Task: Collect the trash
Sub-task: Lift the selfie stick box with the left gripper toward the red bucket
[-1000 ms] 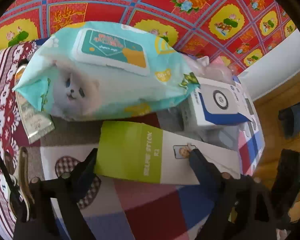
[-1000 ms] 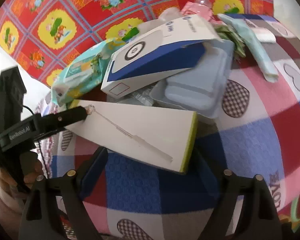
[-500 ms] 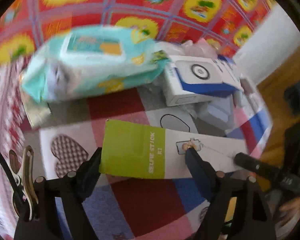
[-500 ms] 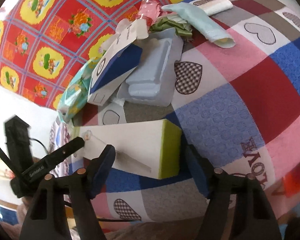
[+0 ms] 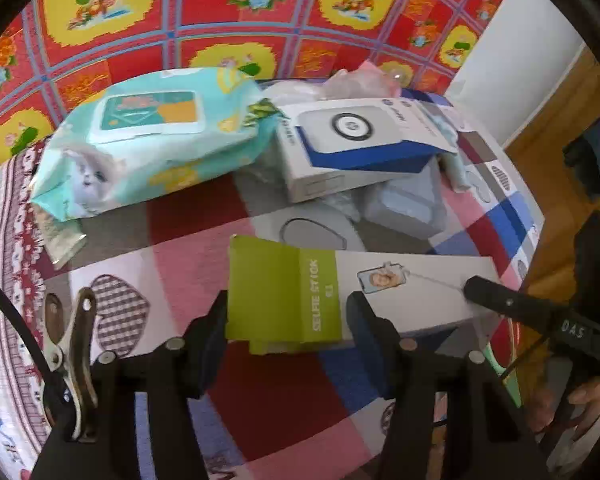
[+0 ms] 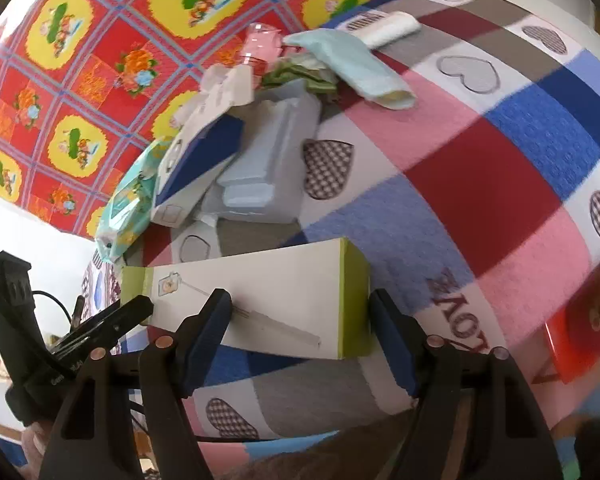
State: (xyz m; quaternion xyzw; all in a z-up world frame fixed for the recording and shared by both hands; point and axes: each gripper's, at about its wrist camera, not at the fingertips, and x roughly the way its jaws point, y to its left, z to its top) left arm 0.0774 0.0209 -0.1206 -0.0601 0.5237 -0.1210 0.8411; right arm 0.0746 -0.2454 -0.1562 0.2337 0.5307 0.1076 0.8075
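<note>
**Two grippers around one selfie-stick box**

Looking along our left gripper (image 5: pixel 286 334), we see its two fingers spread at the bottom centre of the frame, with the green end of the selfie-stick box (image 5: pixel 340 296) between them; we cannot tell whether the pads press on the cardboard. In the right wrist view, our right gripper (image 6: pixel 300 334) brackets the other green end of the same box (image 6: pixel 276 300), jaws apart, and here too contact is unclear. The box lies across the checked heart-print blanket (image 5: pixel 148 248), white along its middle.

Just beyond it, in the middle of the left view, sits a pale blue plastic tray (image 5: pixel 408 208), with a white-and-blue carton (image 5: pixel 352 148) leaning on top. To the left of the carton, a mint wet-wipes pack (image 5: pixel 148 140) rests against it. Farther back in the right view, toward the upper centre, lie a light blue folded cloth (image 6: pixel 364 68), a crumpled green wrapper (image 6: pixel 300 72) and a pink plastic piece (image 6: pixel 260 46). A red-and-yellow floral cloth (image 5: pixel 260 12) fills the top of both frames.
</note>
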